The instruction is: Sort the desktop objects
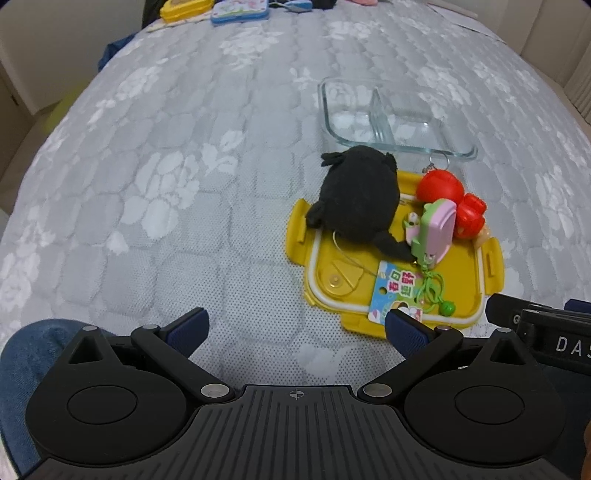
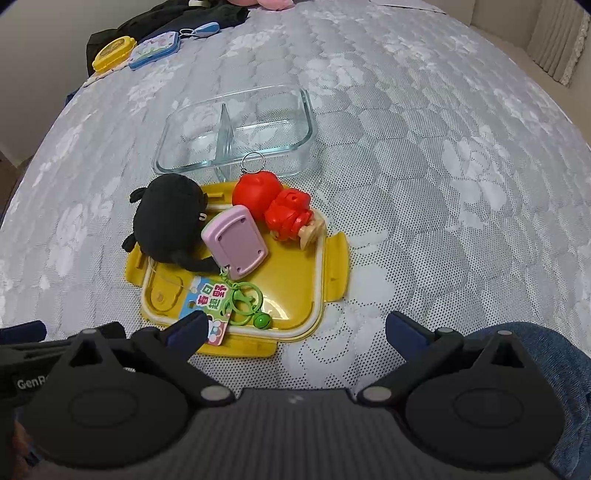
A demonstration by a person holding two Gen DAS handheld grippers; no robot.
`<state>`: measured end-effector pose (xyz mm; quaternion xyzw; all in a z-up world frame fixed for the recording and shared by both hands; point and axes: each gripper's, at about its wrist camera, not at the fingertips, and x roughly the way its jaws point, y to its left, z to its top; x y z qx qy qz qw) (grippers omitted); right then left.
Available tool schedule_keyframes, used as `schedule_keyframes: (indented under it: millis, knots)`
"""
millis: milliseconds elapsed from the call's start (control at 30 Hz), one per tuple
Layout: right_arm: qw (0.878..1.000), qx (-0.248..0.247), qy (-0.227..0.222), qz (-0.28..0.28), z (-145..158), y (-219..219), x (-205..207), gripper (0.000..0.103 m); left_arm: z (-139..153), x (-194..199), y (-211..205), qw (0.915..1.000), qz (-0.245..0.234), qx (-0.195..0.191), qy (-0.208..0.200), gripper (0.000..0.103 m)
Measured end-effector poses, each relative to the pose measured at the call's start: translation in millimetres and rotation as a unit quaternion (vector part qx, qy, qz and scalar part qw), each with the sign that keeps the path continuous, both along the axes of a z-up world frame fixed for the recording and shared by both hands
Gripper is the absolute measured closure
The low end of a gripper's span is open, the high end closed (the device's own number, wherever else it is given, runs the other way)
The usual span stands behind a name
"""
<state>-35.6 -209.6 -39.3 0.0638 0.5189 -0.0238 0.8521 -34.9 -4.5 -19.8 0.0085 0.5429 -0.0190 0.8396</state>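
Note:
A yellow lid lies on the grey patterned cloth and carries a black plush toy, a red figure keychain, and a pink-and-green toy with a green cord, bell and paper tag. Behind the lid stands a clear glass two-compartment container with nothing in it. My left gripper is open, near the lid's front left corner. My right gripper is open at the lid's front right edge. Neither holds anything.
At the far left of the cloth lie a yellow box, a blue-edged tin and a small blue item, next to dark fabric. Jeans-clad legs flank the grippers.

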Motion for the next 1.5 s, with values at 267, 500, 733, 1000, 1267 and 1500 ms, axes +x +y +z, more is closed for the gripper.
schedule_keyframes:
  millis: [267, 500, 733, 1000, 1267, 1500]
  knots:
    - [1.000, 0.003, 0.004, -0.006, -3.9, -3.1, 5.5, 0.000, 3.3, 3.1, -2.7, 0.9999, -0.002, 0.011, -0.006, 0.000]
    - [1.000, 0.005, 0.000, -0.015, -5.7, -4.2, 4.3, 0.000, 8.3, -1.9, -6.2, 0.9999, -0.009, 0.009, -0.011, 0.000]
    - [1.000, 0.008, 0.008, -0.013, -5.9, -6.2, 7.5, 0.000, 15.6, 4.2, -8.2, 0.9998, -0.011, 0.008, -0.015, 0.000]
    - [1.000, 0.007, 0.017, -0.008, -15.9, -6.3, 8.5, 0.000, 7.0, 5.3, -5.2, 1.0000, 0.001, 0.000, -0.006, 0.000]
    - [1.000, 0.013, 0.019, -0.011, -12.1, -10.7, 12.4, 0.000, 3.4, 13.5, -0.7, 1.0000, 0.006, -0.006, 0.001, 0.000]
    - [1.000, 0.009, 0.019, -0.015, -14.6, -10.8, 9.2, 0.000, -5.3, 9.9, -1.2, 0.9999, -0.002, -0.009, 0.010, 0.000]
